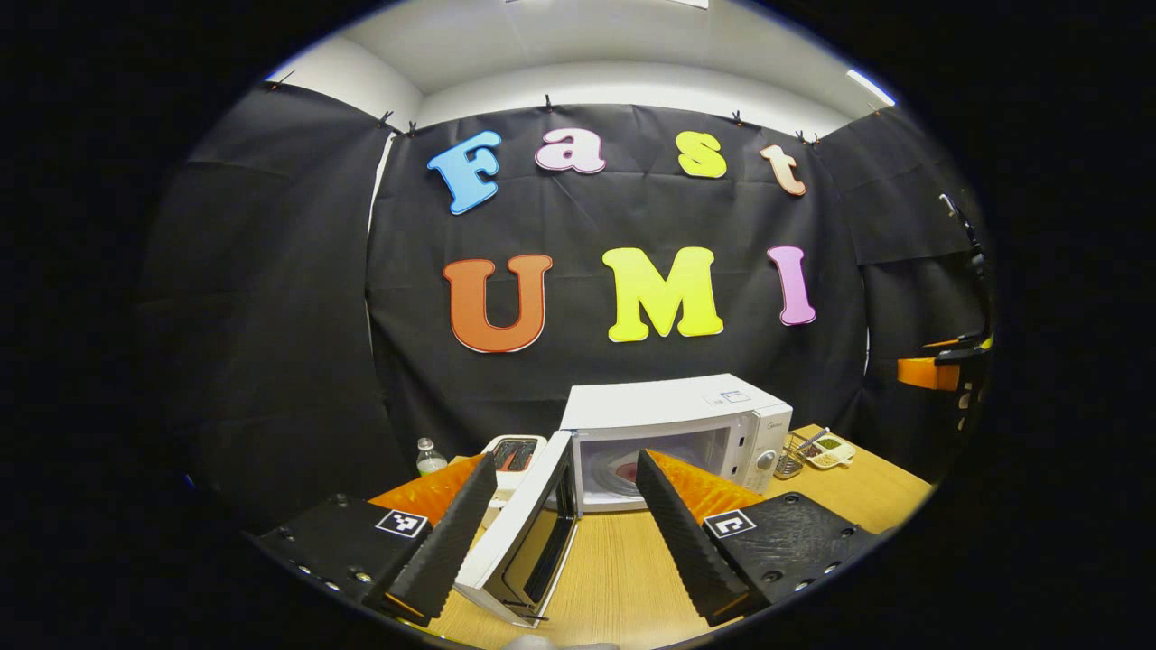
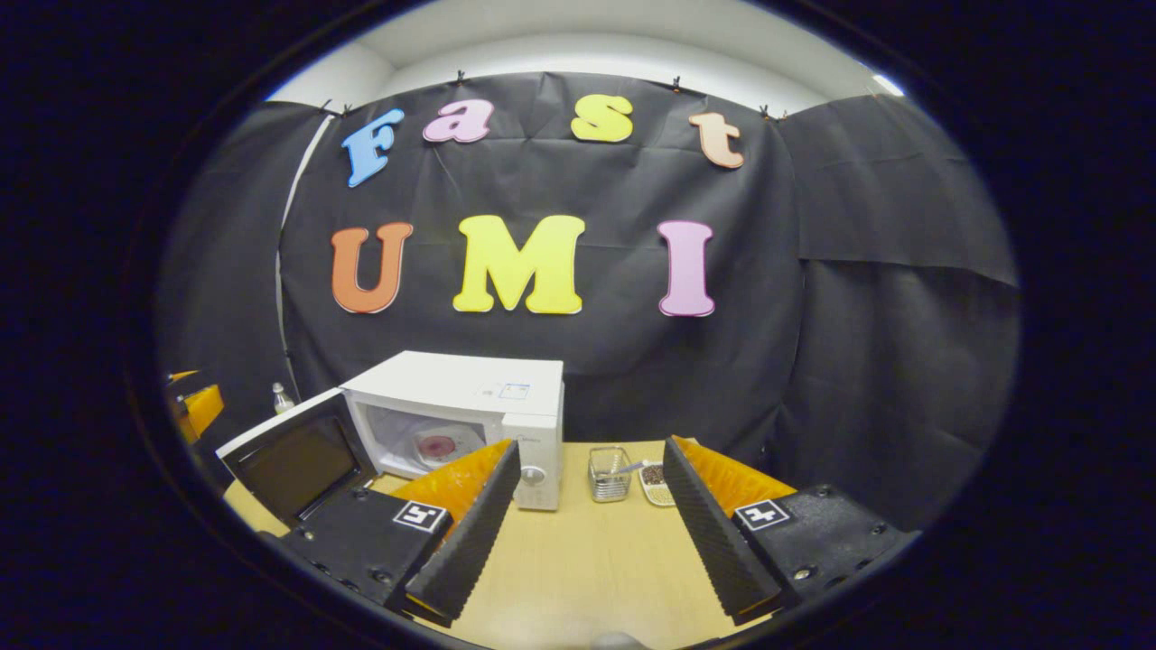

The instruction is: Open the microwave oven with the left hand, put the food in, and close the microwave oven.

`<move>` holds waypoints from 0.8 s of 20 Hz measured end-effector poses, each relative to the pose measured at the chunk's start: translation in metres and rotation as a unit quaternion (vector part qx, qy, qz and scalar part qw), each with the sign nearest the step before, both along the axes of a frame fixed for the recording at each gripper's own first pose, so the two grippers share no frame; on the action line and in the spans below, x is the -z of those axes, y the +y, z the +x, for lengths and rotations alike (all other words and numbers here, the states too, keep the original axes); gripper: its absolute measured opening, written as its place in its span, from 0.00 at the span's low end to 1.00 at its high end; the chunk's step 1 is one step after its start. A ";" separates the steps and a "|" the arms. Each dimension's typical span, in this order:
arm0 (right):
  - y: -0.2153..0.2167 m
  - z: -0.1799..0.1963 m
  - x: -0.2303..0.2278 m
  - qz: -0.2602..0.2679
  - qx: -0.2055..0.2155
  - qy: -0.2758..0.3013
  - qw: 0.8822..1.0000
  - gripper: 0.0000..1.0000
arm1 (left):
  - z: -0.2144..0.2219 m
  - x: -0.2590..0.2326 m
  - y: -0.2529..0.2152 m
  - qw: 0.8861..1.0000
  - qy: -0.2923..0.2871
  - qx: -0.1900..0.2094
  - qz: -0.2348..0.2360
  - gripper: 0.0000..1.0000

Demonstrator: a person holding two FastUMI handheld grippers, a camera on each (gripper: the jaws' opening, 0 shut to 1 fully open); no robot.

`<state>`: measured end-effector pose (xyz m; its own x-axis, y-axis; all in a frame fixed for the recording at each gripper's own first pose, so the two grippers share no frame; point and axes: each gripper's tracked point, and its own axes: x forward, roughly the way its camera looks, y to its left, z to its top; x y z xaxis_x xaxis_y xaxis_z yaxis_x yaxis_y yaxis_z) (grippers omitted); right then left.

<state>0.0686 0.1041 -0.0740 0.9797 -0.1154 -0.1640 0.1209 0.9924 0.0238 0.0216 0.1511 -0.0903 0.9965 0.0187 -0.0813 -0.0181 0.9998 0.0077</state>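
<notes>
In the left gripper view, the left tongs point(image 1: 564, 506) stand apart with nothing between them, low over the pale wooden worktop point(image 1: 623, 578). The white box-shaped microwave oven point(image 1: 673, 433) sits ahead of them, and its white door with a dark window point(image 1: 528, 542) swings out toward the camera, reaching into the gap nearer the left finger. Inside the cavity lies a pale plate with a reddish patch point(image 1: 623, 471), probably the food, though it is small and blurred. A white toaster point(image 1: 513, 456) and a clear bottle point(image 1: 430, 456) stand left of the oven; a wire basket point(image 1: 791, 460) and a small tray point(image 1: 833, 449) sit right.

In the right gripper view, the right tongs point(image 2: 587, 492) are likewise apart and empty. The oven point(image 2: 470, 415) stands ahead-left, just behind the left finger, with the open door point(image 2: 293, 456) farther left.
</notes>
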 end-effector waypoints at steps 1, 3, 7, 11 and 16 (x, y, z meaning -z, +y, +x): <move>-0.001 -0.004 0.000 0.005 -0.001 0.002 1.000 0.92 | 0.000 -0.001 0.000 1.000 -0.001 0.001 -0.001 0.95; 0.003 -0.007 0.000 0.011 -0.004 0.006 1.000 1.00 | 0.000 -0.001 0.001 1.000 -0.004 -0.001 -0.001 0.90; 0.009 -0.008 0.003 0.009 -0.013 0.013 1.000 0.92 | -0.001 0.000 0.012 1.000 -0.015 -0.010 0.007 0.36; 0.011 -0.013 0.008 0.018 -0.013 0.025 0.999 1.00 | -0.007 0.011 0.034 0.999 -0.014 -0.030 0.024 0.00; 0.013 -0.017 0.011 0.016 -0.012 0.035 0.999 0.92 | -0.013 0.034 0.089 0.996 -0.003 -0.070 0.049 0.00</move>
